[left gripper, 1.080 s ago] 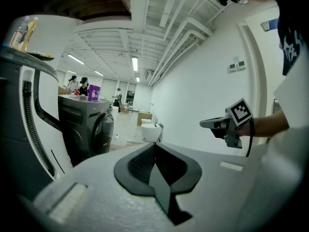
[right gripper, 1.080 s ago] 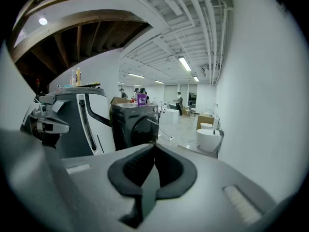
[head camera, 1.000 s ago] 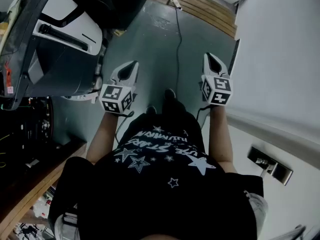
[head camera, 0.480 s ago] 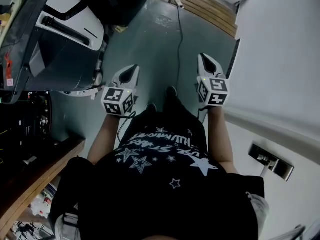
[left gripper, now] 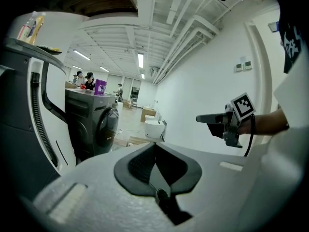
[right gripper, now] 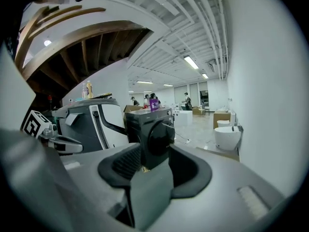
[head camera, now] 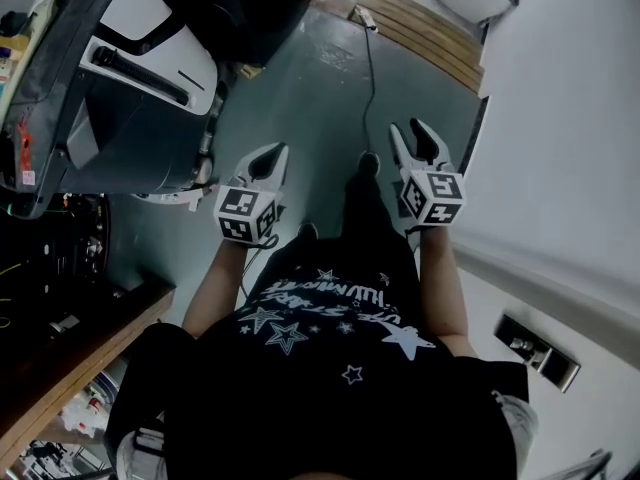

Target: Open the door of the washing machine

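Note:
The dark front-loading washing machine [right gripper: 152,132] stands some way ahead across the floor, its round door closed; in the head view only its dark body [head camera: 255,8] shows at the top. It also appears in the left gripper view [left gripper: 94,124]. My right gripper [head camera: 417,128] is held in the air in front of my body, its jaws opening with nothing between them; the washer shows far off through the gap [right gripper: 154,149]. My left gripper [head camera: 272,151] hovers beside it, its pads meeting at the tip [left gripper: 154,144], empty.
A large white and grey machine [head camera: 130,98] stands close on the left. A cable [head camera: 362,78] runs along the grey floor toward a wooden pallet [head camera: 425,18]. A white wall [head camera: 560,148] borders the right. A white toilet [right gripper: 227,137] sits far right.
The right gripper's jaws, together in the earlier frames, now stand apart. Both grippers sit slightly lower in the head view; the left one stays shut.

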Demonstrator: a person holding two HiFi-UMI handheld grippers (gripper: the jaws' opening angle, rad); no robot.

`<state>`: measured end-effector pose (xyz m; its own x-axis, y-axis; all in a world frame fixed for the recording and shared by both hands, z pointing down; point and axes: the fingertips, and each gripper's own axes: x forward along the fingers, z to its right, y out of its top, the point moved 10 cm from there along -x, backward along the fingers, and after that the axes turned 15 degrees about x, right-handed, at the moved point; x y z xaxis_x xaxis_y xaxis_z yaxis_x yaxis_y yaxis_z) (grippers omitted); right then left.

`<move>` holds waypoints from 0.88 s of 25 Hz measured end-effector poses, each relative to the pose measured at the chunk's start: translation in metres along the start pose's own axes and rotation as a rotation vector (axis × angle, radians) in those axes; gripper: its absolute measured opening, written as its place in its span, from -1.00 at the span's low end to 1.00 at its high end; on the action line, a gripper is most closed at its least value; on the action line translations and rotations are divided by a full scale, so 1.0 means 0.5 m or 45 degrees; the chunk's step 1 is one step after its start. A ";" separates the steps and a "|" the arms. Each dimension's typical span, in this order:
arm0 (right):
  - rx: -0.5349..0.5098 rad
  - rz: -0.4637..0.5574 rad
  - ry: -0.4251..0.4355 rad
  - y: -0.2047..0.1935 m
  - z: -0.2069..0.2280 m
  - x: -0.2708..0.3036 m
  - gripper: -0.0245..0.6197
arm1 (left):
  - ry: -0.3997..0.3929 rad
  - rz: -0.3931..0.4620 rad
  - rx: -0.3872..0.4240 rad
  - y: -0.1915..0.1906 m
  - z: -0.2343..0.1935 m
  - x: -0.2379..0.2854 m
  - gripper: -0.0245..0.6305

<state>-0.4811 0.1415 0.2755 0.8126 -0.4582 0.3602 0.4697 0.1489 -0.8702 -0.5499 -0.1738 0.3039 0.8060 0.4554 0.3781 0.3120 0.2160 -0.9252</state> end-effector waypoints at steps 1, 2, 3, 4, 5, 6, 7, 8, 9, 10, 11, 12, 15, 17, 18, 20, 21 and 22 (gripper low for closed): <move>0.012 -0.008 0.006 0.004 0.012 0.015 -0.34 | 0.005 -0.009 -0.003 0.002 -0.003 0.011 -0.89; 0.019 -0.019 0.012 0.008 0.027 0.031 -0.31 | 0.011 -0.017 -0.005 0.005 -0.005 0.025 -0.89; 0.025 -0.032 0.022 0.014 0.043 0.050 -0.27 | 0.020 -0.025 -0.006 0.009 -0.009 0.041 -0.89; 0.030 -0.045 0.036 0.019 0.060 0.074 -0.26 | 0.034 -0.036 -0.006 0.014 -0.015 0.059 -0.89; 0.035 -0.056 0.053 0.024 0.076 0.102 -0.26 | 0.052 -0.049 -0.003 0.019 -0.025 0.079 -0.89; 0.040 -0.064 0.072 0.032 0.093 0.132 -0.26 | 0.073 -0.064 0.002 0.025 -0.036 0.102 -0.89; 0.045 -0.070 0.091 0.042 0.111 0.163 -0.26 | 0.097 -0.080 0.006 0.033 -0.047 0.129 -0.89; 0.048 -0.075 0.107 0.055 0.132 0.193 -0.23 | 0.119 -0.094 0.007 0.043 -0.058 0.160 -0.89; 0.051 -0.079 0.123 0.071 0.154 0.222 -0.23 | 0.139 -0.105 0.007 0.056 -0.067 0.194 -0.89; 0.054 -0.082 0.136 0.089 0.179 0.250 -0.23 | 0.152 -0.111 0.008 0.073 -0.075 0.231 -0.89; 0.056 -0.083 0.149 0.107 0.204 0.276 -0.23 | 0.160 -0.113 0.011 0.092 -0.081 0.267 -0.89; 0.061 -0.085 0.161 0.127 0.231 0.301 -0.23 | 0.165 -0.111 0.017 0.112 -0.086 0.304 -0.89; 0.081 -0.099 0.183 0.182 0.317 0.359 -0.23 | 0.176 -0.092 0.030 0.177 -0.087 0.408 -0.89; 0.091 -0.092 0.185 0.218 0.375 0.388 -0.23 | 0.186 -0.080 0.048 0.214 -0.083 0.473 -0.89; 0.096 -0.082 0.184 0.237 0.402 0.403 -0.23 | 0.189 -0.077 0.061 0.229 -0.082 0.506 -0.89; 0.102 -0.072 0.185 0.268 0.448 0.429 -0.23 | 0.189 -0.081 0.080 0.251 -0.083 0.565 -0.89; 0.104 -0.077 0.189 0.278 0.467 0.441 -0.23 | 0.190 -0.085 0.083 0.259 -0.085 0.591 -0.89; 0.105 -0.089 0.197 0.287 0.483 0.452 -0.23 | 0.193 -0.090 0.082 0.266 -0.089 0.614 -0.89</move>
<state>-0.1468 0.2712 0.3133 0.7171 -0.5982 0.3576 0.5552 0.1802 -0.8120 -0.2384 -0.0435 0.2954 0.8514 0.3029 0.4283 0.3414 0.2999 -0.8908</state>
